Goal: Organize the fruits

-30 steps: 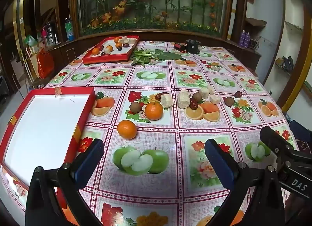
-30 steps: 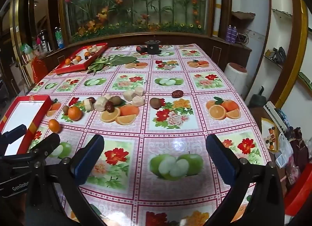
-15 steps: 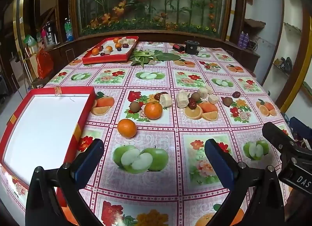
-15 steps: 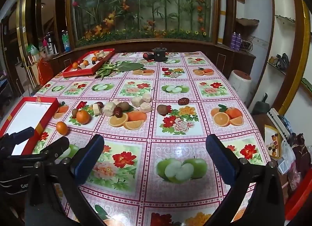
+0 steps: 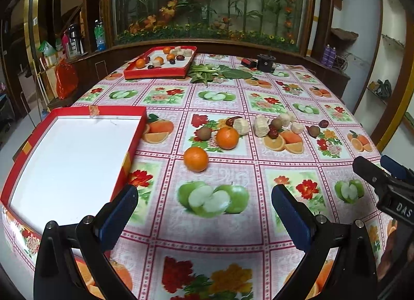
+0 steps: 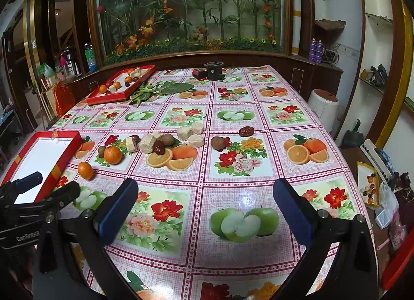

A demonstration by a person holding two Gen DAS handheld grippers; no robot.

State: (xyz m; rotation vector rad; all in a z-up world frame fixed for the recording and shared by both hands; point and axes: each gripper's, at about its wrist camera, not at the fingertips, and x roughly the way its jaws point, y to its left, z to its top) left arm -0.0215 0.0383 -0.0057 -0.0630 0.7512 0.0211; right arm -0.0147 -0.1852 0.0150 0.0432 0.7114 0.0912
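- Left gripper (image 5: 204, 207): black frame with flat blue pads, fingers spread wide with nothing between them, held over the glossy tablecloth (image 5: 258, 108), whose pink grid of squares carries printed apples, oranges and flowers. The frame's lower part is cut off by the picture edge.
- Right gripper (image 6: 205, 204): same build, blue pads likewise spread and empty. Its side shows at the right edge of the left view with the white letters "DAS", the rest cut off; the left gripper's body in the right view reads "GenRobo", also cut off.
- Near tray (image 5: 124, 155): rectangular, red rim, plain white floor with nothing on it, at the table's left edge. A strip of clear tape sits on its far rim.
- Front orange (image 5: 196, 159): round, dimpled skin, just right of the near tray, on bare cloth.
- Second orange (image 5: 227, 137): beyond the front orange, close beside a brown kiwi (image 5: 203, 133).
- Fruit cluster (image 5: 274, 125): further right of the near tray; pale, rough cut chunks, shiny dark red dates and another brown kiwi, some touching. The real pieces lie partly over printed orange slices, so edges are hard to separate.
- Outlying kiwi (image 5: 314, 130) and date (image 5: 323, 123): right of the cluster, apart from it.
- Far tray (image 5: 155, 73): red, well beyond the near tray, holding small oranges, pale chunks and dark fruit; too small to count.
- Green leaves (image 5: 220, 72): flat, lying just right of the far tray.
- Black object (image 5: 265, 62): round, beyond the leaves; kind unclear.
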